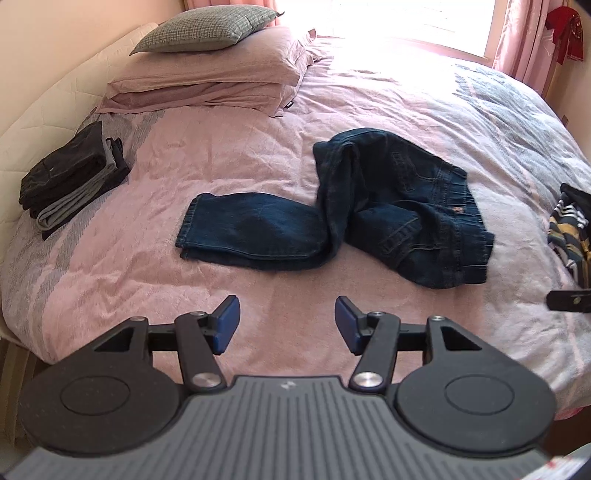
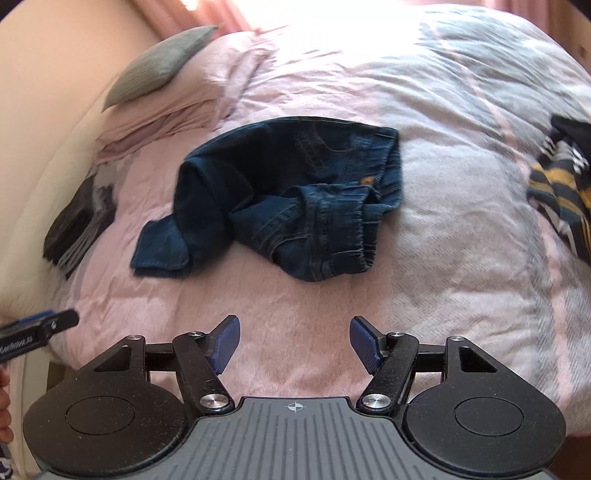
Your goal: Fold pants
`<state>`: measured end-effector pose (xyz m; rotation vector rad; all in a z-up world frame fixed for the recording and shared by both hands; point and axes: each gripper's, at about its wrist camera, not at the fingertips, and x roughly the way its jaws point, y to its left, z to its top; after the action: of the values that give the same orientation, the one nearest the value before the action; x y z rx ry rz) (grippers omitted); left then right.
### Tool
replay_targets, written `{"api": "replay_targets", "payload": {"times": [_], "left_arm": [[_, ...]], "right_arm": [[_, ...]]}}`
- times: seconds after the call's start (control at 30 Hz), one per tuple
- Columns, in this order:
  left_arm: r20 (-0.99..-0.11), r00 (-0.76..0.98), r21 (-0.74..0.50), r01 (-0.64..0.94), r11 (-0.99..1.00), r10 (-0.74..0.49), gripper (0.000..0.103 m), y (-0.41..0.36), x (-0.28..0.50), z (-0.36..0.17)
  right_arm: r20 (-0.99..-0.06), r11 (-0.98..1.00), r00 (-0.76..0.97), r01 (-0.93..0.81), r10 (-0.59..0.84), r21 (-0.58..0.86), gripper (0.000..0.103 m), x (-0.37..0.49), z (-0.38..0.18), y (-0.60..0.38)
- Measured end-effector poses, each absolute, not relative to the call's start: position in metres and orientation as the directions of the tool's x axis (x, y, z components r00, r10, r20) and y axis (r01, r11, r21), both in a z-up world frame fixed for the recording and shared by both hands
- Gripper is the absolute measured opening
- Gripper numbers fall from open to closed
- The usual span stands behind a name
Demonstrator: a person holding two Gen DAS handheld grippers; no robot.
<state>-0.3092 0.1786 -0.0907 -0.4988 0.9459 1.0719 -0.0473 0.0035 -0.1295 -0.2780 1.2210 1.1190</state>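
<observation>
Left wrist view shows us the dark blue jeans (image 1: pixel 332 206) lying crumpled in the middle of the bed (image 1: pixel 258 147), on a pink cover. One leg runs flat to the left, ending in a hem, while the waist part bunches up on the right with its pockets showing. Our left gripper (image 1: pixel 287 325) hangs above the near edge of the bed with its blue pads apart and nothing between them; it touches no cloth. At the left side of the bed we see a stack of folded dark clothes (image 1: pixel 74 173), and behind it pink pillows (image 1: pixel 210 81) topped by a grey checked cushion (image 1: pixel 203 27). A striped garment (image 1: pixel 569 229) lies at the right edge.

From the right wrist view, our right gripper (image 2: pixel 294 343) also stands wide and empty over the pink cover, short of the jeans (image 2: pixel 288 195). The tip of the left gripper shows at the left border, well apart from the denim.
</observation>
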Motion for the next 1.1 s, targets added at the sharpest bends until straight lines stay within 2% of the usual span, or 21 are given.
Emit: {"api": "replay_targets", "payload": {"times": [0.23,0.37,0.63,0.83,1.1], "left_arm": [[-0.847,0.184,0.134,-0.834,0.535,0.499,0.053,0.251,-0.337,-0.14],[-0.851,0.21,0.169,-0.758,0.63,0.481,0.053,0.285,-0.337,-0.173],[-0.86,0.254,0.225,-0.589,0.776,0.442,0.053,0.322,-0.325,-0.235],[-0.85,0.274,0.239,-0.56,0.793,0.449,0.053,0.337,-0.323,-0.259],[-0.817,0.274,0.39,-0.384,0.837,0.507,0.053,0.333,-0.309,-0.302]], "right_arm": [[-0.871,0.706,0.008,-0.59,0.491,0.393,0.063,-0.025,-0.166,0.01],[-0.875,0.813,0.063,-0.407,0.479,0.416,0.063,-0.017,-0.186,0.004],[-0.808,0.827,0.204,-0.017,0.553,0.562,0.063,-0.028,-0.229,-0.023],[-0.763,0.781,0.252,0.042,0.595,0.623,0.063,-0.033,-0.266,-0.008],[-0.67,0.694,0.295,0.033,0.681,0.719,0.066,-0.028,-0.299,0.02]]}}
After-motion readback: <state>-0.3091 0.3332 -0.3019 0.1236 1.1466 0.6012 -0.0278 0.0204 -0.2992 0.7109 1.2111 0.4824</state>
